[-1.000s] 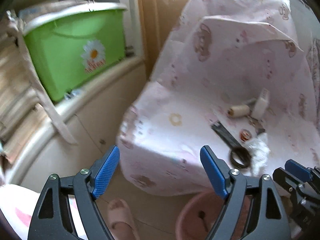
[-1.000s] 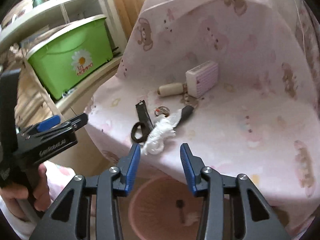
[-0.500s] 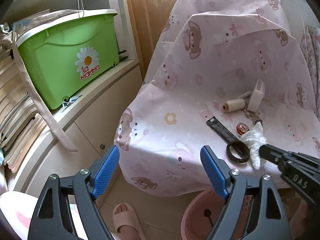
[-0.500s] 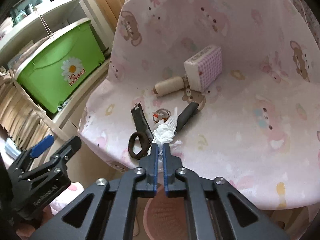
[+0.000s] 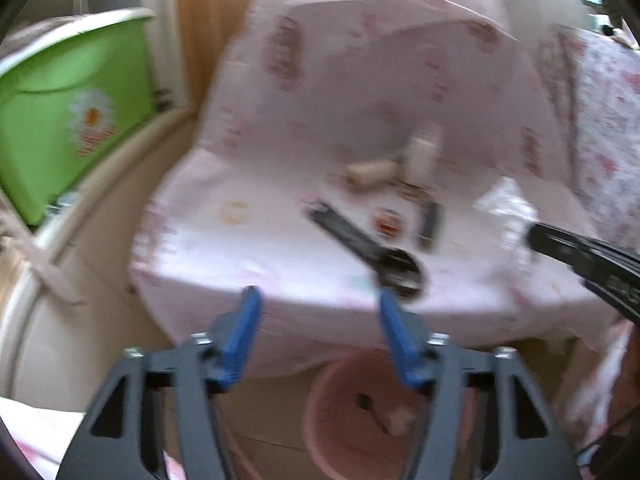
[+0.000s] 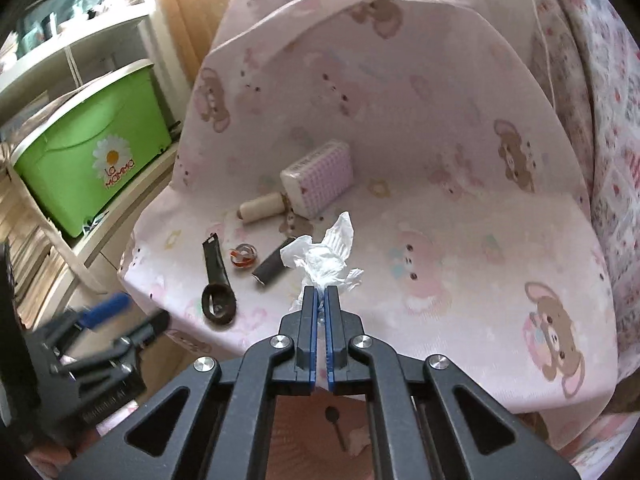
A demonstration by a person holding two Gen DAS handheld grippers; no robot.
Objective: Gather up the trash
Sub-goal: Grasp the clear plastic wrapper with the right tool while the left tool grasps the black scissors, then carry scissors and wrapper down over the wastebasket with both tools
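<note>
Pinching a crumpled white tissue (image 6: 325,261), the right claw (image 6: 320,300) has its 2 blue-padded fingers pressed together on the wad's lower end, holding it just above a surface draped in a pink bear-print cloth (image 6: 460,280). From the left wrist view, which is blurred, the same tissue (image 5: 506,208) shows at the tip of the right claw (image 5: 534,236) on the right side.

The left claw (image 5: 320,312) hangs at the cloth's front edge with its jaws closing and nothing between them. In the right wrist view it sits low on the left (image 6: 120,316), blurred.

On the cloth lie a black opener (image 6: 216,284) with a ring end, a small round red and clear piece (image 6: 244,258), a short black cylinder (image 6: 270,268), a cream spool (image 6: 262,208) and a pink checked box (image 6: 320,180).

A pink bin (image 5: 360,412) stands on the floor below the front edge, with a few bits inside. A green tub (image 6: 92,152) with a daisy label sits on a shelf to the left.
</note>
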